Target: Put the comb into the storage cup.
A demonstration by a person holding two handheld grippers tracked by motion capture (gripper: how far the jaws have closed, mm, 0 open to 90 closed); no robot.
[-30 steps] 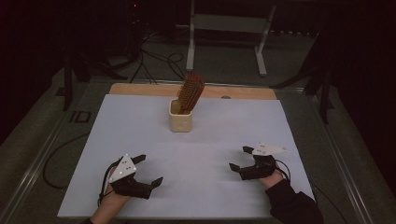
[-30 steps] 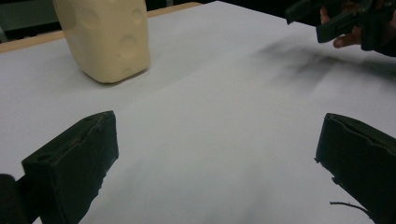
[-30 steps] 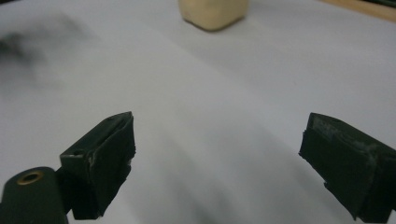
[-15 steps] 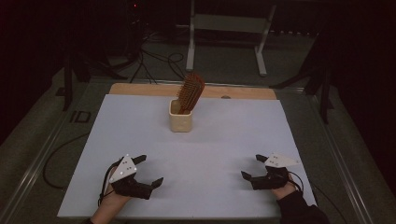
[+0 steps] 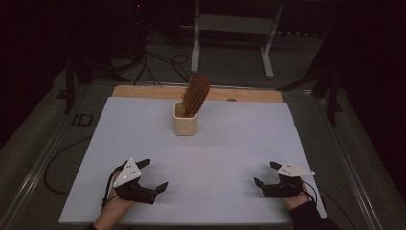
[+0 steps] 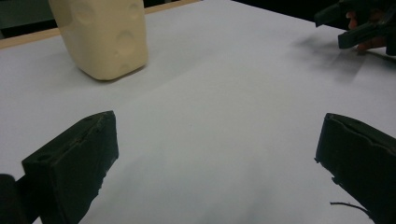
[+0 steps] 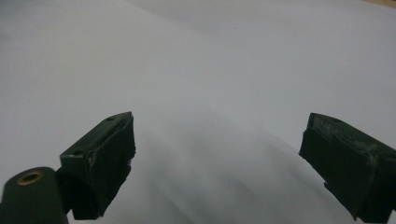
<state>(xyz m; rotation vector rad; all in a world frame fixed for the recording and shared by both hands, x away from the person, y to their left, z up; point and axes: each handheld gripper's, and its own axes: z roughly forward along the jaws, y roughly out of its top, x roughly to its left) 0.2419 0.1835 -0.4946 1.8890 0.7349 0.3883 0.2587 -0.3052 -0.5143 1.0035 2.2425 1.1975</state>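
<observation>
A cream holder cup (image 5: 185, 124) stands near the far middle of the white table top (image 5: 230, 143), with a brown hairbrush (image 5: 196, 94) leaning in it, bristle head up. The cup (image 6: 100, 35) also appears at the top left of the left gripper view. My left gripper (image 5: 154, 174) rests open at the near left, nothing between its jaws. At the near right my right gripper (image 5: 266, 173) is open and empty; it shows far off in the left gripper view (image 6: 355, 25). Both lie well short of the cup.
A wooden strip (image 5: 143, 91) runs along the table's far edge. Beyond it stand a metal stand (image 5: 230, 28) and cables on the dark floor. Wide bare white surface lies between the grippers and the cup.
My right gripper has drawn back toward the near right edge of the table. The left gripper, the cup and the brush have stayed put.
</observation>
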